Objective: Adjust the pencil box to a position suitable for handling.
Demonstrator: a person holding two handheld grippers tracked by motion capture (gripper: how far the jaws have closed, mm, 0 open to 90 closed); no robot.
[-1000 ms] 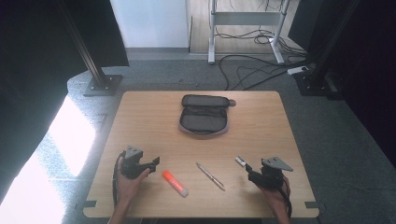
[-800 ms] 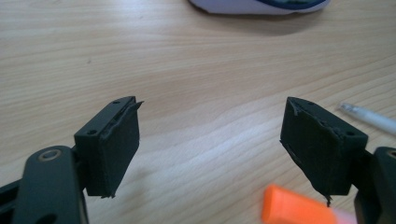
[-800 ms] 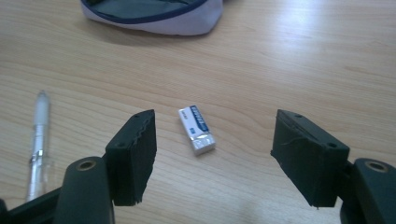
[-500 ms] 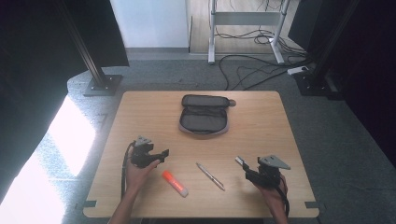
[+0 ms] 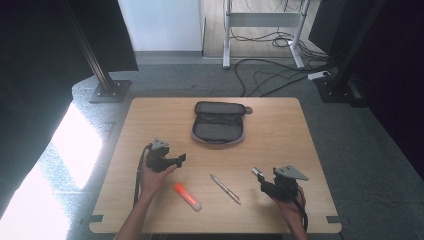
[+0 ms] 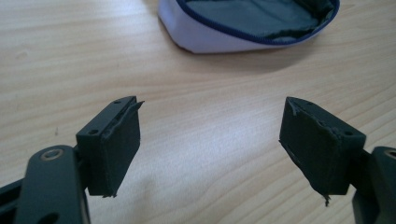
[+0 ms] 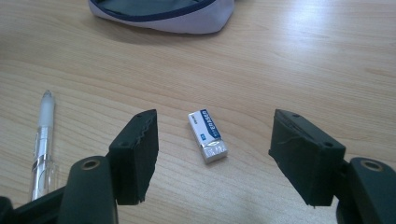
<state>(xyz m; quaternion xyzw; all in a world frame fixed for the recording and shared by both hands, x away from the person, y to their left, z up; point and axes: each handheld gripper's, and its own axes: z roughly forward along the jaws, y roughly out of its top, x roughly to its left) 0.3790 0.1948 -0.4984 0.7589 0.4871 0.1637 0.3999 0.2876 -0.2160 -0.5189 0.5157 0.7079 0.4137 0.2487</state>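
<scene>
A grey pencil case lies unzipped at the table's far middle. Near the front edge lie an orange glue stick, a silver pen and a small white eraser. My left gripper is open over bare wood, pointing right, with the pencil case ahead of its jaws. My right gripper is open just behind the eraser, which lies on the wood between and slightly beyond its jaws. In that view the pen lies to the left and the case is farther off.
The wooden table stands on a grey floor. Black stands and cables lie beyond its far edge. Bare wood lies on both sides of the pencil case.
My left gripper has moved away from the front edge and to the right, toward the pencil case. The right gripper has barely shifted.
</scene>
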